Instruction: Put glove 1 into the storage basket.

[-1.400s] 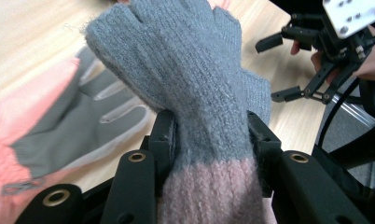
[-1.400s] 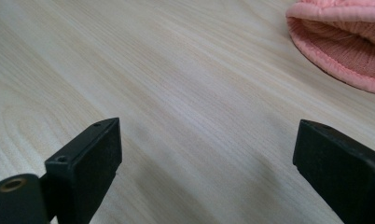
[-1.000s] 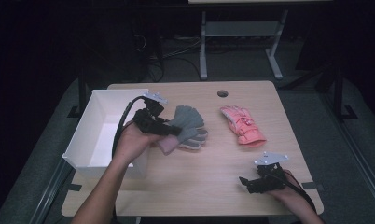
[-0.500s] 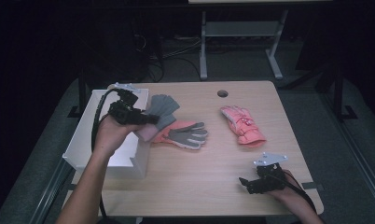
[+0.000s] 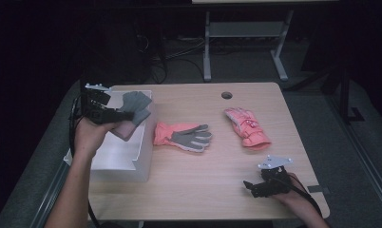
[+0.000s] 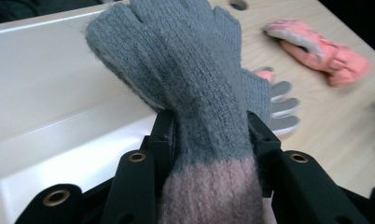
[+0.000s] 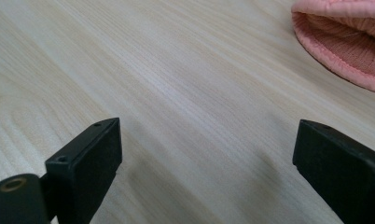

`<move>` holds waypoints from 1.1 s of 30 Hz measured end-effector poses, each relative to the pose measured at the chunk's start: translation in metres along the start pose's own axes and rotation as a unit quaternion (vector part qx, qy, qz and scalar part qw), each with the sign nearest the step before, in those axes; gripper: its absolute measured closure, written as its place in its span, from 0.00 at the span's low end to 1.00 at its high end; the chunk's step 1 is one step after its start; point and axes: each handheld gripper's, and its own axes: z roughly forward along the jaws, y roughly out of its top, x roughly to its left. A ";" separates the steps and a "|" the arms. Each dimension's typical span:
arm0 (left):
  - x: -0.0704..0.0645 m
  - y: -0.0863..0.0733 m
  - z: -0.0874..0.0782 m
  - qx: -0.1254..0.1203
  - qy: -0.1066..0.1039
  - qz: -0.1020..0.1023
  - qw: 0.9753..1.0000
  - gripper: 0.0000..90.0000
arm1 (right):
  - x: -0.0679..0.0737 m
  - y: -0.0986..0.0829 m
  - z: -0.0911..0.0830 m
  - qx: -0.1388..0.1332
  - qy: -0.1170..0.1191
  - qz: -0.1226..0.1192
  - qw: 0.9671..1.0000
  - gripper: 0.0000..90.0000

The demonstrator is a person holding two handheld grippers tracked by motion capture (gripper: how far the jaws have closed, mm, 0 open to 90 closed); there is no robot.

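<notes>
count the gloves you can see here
3: a grey knit glove clamped in the left gripper over the white box; an orange-and-grey glove mid-table; a pink glove farther right. The box may hide more.

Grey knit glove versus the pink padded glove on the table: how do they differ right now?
The grey knit glove is thin wool, grey with a pink cuff; the pink padded glove is thick and all pink. The grey knit glove is held aloft in the left claw over the white box; the pink padded glove lies untouched on the table.
</notes>
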 end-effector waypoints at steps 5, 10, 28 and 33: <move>0.018 -0.009 0.001 0.004 0.032 -0.014 0.999 0.69 | 0.000 0.000 0.000 0.001 -0.001 0.000 1.000 0.09; 0.033 -0.019 0.010 0.015 0.047 -0.028 0.998 0.69 | 0.000 0.000 0.001 0.002 -0.001 -0.002 1.000 0.09; 0.067 -0.046 0.049 0.063 0.091 -0.061 0.992 0.68 | -0.001 -0.001 0.001 0.002 -0.001 0.002 1.000 0.09; 0.069 -0.050 0.057 0.082 0.096 -0.056 0.990 0.68 | -0.002 -0.001 0.000 0.003 -0.002 0.003 1.000 0.09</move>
